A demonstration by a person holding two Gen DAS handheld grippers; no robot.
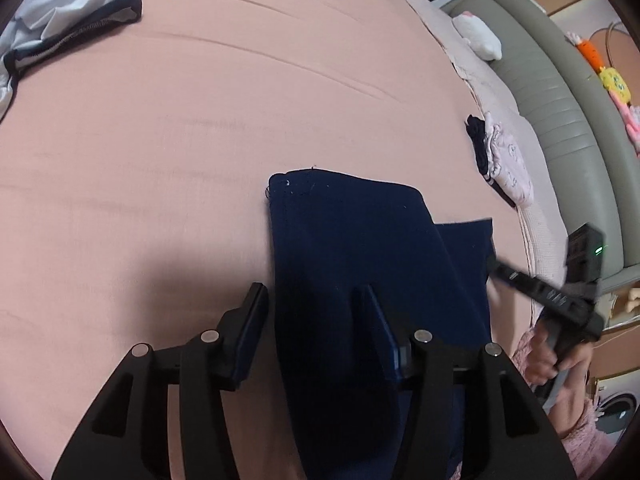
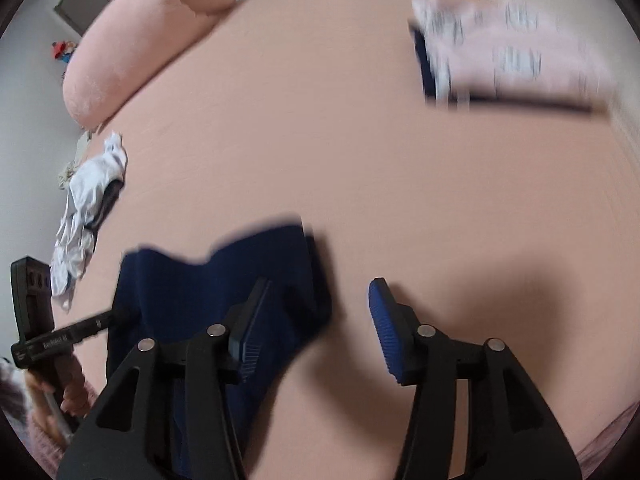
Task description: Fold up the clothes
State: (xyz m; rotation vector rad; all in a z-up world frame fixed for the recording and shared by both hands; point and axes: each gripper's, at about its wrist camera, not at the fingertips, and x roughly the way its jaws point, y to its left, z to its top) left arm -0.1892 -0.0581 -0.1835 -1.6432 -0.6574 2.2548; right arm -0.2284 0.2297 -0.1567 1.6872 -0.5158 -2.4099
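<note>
A folded navy garment [image 1: 360, 248] lies flat on the pink bed sheet [image 1: 160, 160]. My left gripper [image 1: 312, 304] is open low over its near end, with one finger at the cloth's left edge and the other above the cloth. In the right wrist view the same navy garment [image 2: 208, 288] sits at lower left, blurred by motion. My right gripper [image 2: 318, 300] is open, its left finger over the cloth's right edge and its right finger over bare sheet. Each gripper shows in the other's view: the right gripper [image 1: 494, 268] at the cloth's right edge, the left gripper [image 2: 114, 314] at its left edge.
A crumpled white garment with dark trim [image 1: 60, 20] [image 2: 88, 208] lies at the far side. A folded pink and navy pile [image 1: 504, 160] [image 2: 512, 52] sits near the bed edge. A pink pillow [image 2: 140, 40] and a grey padded frame [image 1: 560, 100] border the bed.
</note>
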